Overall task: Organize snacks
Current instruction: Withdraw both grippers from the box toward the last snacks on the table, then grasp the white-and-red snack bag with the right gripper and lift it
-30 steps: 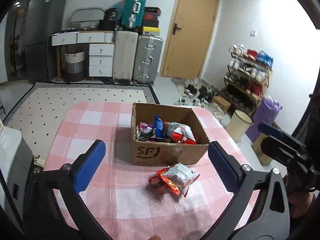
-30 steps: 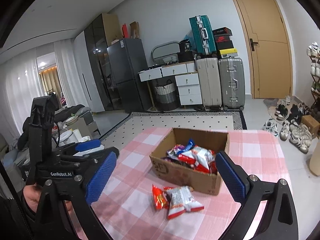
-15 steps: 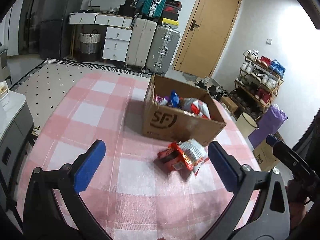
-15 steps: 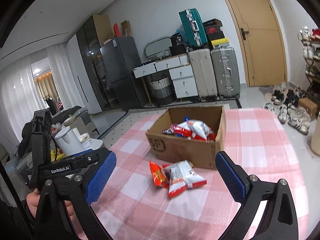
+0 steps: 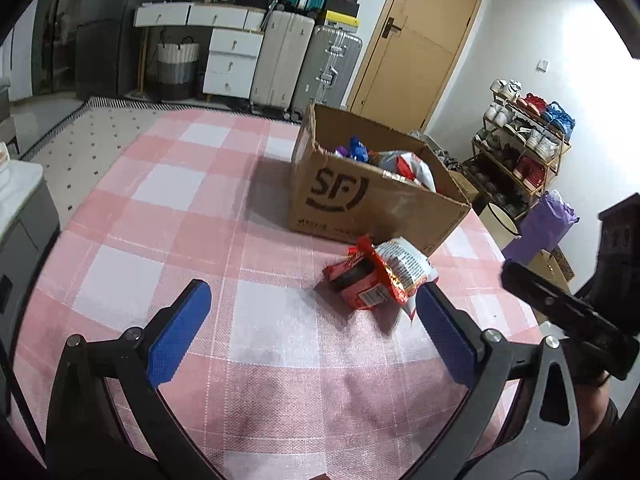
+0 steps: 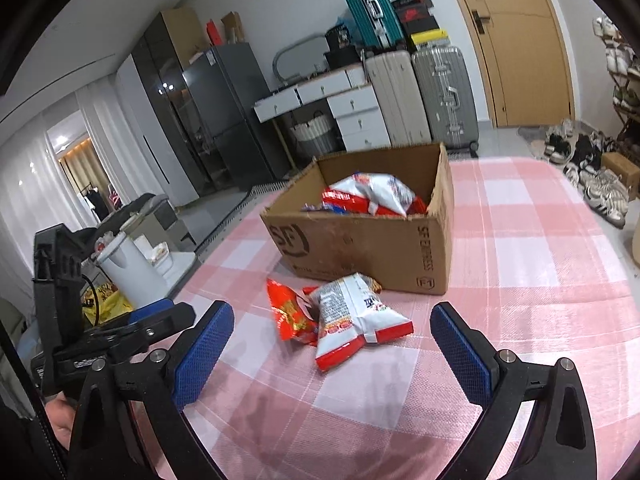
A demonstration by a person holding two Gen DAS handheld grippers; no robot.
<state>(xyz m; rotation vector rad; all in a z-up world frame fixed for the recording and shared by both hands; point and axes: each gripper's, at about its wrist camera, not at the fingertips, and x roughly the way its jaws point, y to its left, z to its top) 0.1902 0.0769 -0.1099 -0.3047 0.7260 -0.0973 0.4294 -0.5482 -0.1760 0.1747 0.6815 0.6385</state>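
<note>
- Approaching two loose snack packets (image 6: 344, 320) lying just near of the cardboard box (image 6: 372, 248).
- Both spread wide, empty: right gripper (image 6: 332, 344), left gripper (image 5: 312, 332).
- Next: straddling one packet, clamping, lifting into box.

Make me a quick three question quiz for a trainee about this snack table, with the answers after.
1. True or false: both the left hand-held gripper and right hand-held gripper are open and empty.
2. How many snack packets lie on the checked tablecloth outside the cardboard box?
3. Which is it: do the red packet and white packet lie touching or apart?

Key: 1 true; 2 two; 3 touching.
</note>
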